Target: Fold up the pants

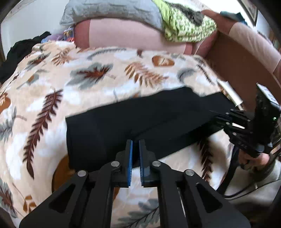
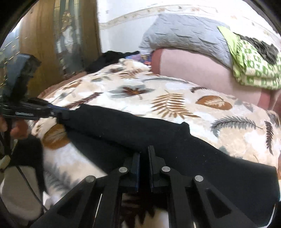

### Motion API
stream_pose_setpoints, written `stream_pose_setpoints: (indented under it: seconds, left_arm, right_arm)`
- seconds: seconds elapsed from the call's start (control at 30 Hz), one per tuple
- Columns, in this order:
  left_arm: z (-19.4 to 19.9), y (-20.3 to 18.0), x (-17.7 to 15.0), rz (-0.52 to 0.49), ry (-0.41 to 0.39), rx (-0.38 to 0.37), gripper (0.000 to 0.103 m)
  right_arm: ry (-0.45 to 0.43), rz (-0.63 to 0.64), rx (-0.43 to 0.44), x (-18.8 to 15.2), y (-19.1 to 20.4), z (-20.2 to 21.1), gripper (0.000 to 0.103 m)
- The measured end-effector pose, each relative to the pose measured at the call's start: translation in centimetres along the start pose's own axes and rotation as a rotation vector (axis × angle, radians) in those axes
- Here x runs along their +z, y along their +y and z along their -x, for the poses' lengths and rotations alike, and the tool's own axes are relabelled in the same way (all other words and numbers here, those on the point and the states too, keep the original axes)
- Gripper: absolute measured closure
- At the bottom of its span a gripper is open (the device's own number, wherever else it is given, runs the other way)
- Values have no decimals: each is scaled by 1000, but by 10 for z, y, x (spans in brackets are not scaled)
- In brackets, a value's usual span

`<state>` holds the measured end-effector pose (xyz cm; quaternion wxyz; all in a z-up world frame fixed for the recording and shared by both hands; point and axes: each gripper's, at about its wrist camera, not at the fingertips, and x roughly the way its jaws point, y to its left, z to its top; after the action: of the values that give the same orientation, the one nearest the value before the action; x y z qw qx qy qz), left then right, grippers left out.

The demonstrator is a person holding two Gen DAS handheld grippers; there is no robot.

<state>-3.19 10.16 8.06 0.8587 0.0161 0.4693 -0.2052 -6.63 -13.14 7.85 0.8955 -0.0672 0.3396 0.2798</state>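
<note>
The black pants (image 1: 140, 121) lie in a long folded band across a leaf-patterned blanket (image 1: 87, 73). My left gripper (image 1: 136, 143) is at the near edge of the pants with its blue pads a narrow gap apart, pinching the fabric edge. In the right wrist view the pants (image 2: 140, 129) stretch from left to lower right. My right gripper (image 2: 144, 150) is closed to a narrow gap on the pants' near edge. The left gripper (image 2: 60, 112) shows at the left end of the pants, and the right gripper (image 1: 215, 116) shows at the right end in the left wrist view.
A pink pillow (image 1: 131, 35), a grey quilted pillow (image 1: 112, 10) and a green patterned cloth (image 1: 186, 26) lie at the bed's head. A black garment (image 1: 22, 47) lies at the far left. A wooden wardrobe (image 2: 45, 43) stands left of the bed.
</note>
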Motion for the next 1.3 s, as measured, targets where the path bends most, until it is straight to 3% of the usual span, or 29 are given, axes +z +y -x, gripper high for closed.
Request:
stream_pose_setpoints:
  seconds: [0.17,0.3,0.33,0.5,0.63,0.73,0.83,0.9,0.93,1.03,1.1,1.2,1.3]
  left_arm:
    - [-14,27,-1,165,20,-6,80]
    - [3,39,7,163,-56,127,55]
    - [8,45,10,181,-76,133,54]
    - [16,51,15,207,-93,108,49]
    - [7,30,16,162,-71,68,46]
    - [-3,9,16,113,-52,47,45]
    - [-18,-10,14,55,-21,48,45]
    - [-27,-18,9,33,11,42,45]
    - [-29,-20,5,33,22,34,45]
    - [-38,-20,-9,24,50,32,45]
    - [-45,-20,-13,29,58,41,45]
    - [-44,-26,-6,27,58,70,45]
    - [-35,-29,0,37,42,44,45]
  right_arm:
    - [134,-41,17,-23,3,-42,95]
    - [135,-72,64,-18,-1,-28,82]
    - [133,-81,89,-16,-4,-24,74]
    - [42,-186,119,3,-28,-2,69]
    - [28,-264,28,22,-53,-15,62]
    - [71,-330,-10,32,-74,-41,54]
    - [128,-387,26,33,-89,-74,57]
    - [158,-398,41,32,-93,-85,84]
    - [157,-397,37,32,-93,-83,90]
    - [102,-364,34,32,-90,-65,90]
    - [117,-357,2,27,-90,-69,91]
    - [130,-365,-3,24,-89,-80,86]
    - [104,-374,14,26,-90,-59,84]
